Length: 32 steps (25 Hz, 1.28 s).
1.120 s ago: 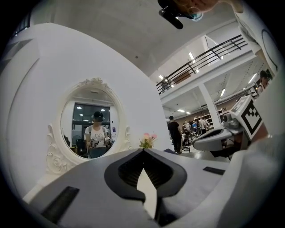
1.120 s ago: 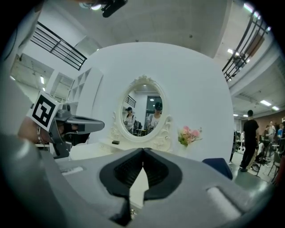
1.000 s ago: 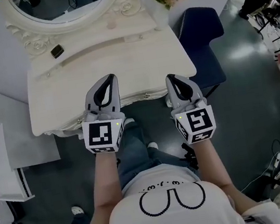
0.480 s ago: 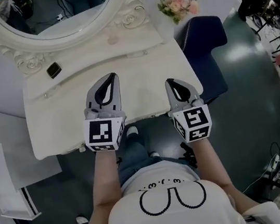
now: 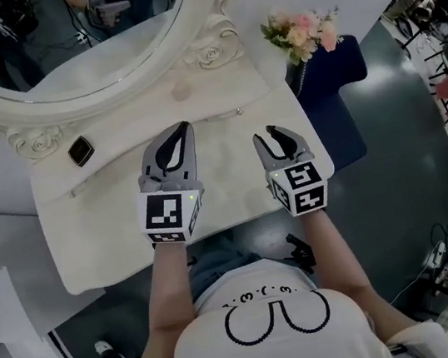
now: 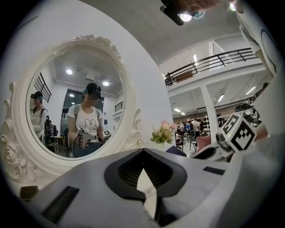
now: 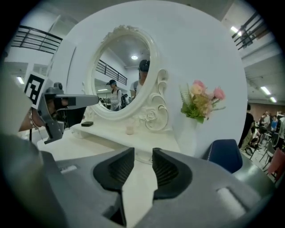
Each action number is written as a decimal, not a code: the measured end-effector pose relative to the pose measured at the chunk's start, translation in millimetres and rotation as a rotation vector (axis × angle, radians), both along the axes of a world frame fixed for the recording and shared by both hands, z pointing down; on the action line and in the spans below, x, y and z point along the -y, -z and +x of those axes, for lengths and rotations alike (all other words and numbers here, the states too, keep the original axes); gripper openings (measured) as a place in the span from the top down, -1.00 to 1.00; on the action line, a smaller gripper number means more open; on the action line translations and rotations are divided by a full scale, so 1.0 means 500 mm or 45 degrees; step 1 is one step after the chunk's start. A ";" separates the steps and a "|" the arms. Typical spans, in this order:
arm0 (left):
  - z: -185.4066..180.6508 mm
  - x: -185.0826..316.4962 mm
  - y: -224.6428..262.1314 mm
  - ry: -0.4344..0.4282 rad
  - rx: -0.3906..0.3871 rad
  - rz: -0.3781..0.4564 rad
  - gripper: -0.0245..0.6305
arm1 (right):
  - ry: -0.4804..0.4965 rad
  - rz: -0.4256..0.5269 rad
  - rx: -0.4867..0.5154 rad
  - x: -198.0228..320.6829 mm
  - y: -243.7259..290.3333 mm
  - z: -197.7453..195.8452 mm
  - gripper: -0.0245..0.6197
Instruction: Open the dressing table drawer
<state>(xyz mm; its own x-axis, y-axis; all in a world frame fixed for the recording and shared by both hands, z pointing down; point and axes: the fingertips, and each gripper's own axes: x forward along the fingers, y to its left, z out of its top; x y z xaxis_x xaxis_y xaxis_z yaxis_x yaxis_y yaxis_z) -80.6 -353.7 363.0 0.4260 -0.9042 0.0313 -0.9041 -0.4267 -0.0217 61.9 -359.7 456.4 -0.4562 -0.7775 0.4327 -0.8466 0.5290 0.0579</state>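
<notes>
The white dressing table [image 5: 116,241] stands below me, and its front, where the drawer sits, is hidden under the tabletop edge and my arms. Both grippers hover over the tabletop and point toward the oval mirror [image 5: 59,40]. My left gripper [image 5: 176,131] is shut; in the left gripper view its tips [image 6: 143,150] meet with nothing between them. My right gripper [image 5: 276,134] has its jaws opening. A narrow gap shows between them in the right gripper view [image 7: 143,150], holding nothing. A small knob [image 5: 239,112] shows on the raised back ledge.
A vase of pink flowers [image 5: 302,33] stands at the table's back right corner. A small black box [image 5: 80,150] lies on the ledge at the left. A dark blue chair [image 5: 337,97] stands right of the table. White papers or boards [image 5: 10,317] lie on the floor at the left.
Both grippers have moved forward from the table's front edge to over the tabletop, toward the mirror. The right gripper's jaws, shut before, have parted.
</notes>
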 end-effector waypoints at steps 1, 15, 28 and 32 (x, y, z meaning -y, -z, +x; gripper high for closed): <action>-0.002 0.014 -0.008 -0.006 0.000 -0.011 0.93 | -0.004 -0.017 -0.006 0.018 -0.014 -0.004 0.55; -0.013 0.133 -0.090 -0.100 -0.023 -0.132 0.93 | -0.102 -0.340 -0.129 0.193 -0.246 -0.043 0.55; -0.039 0.147 -0.122 -0.067 -0.042 -0.179 0.93 | -0.156 -0.403 -0.176 0.227 -0.277 -0.048 0.63; -0.033 0.135 -0.115 -0.064 -0.048 -0.168 0.93 | -0.170 -0.419 -0.170 0.207 -0.275 -0.041 0.63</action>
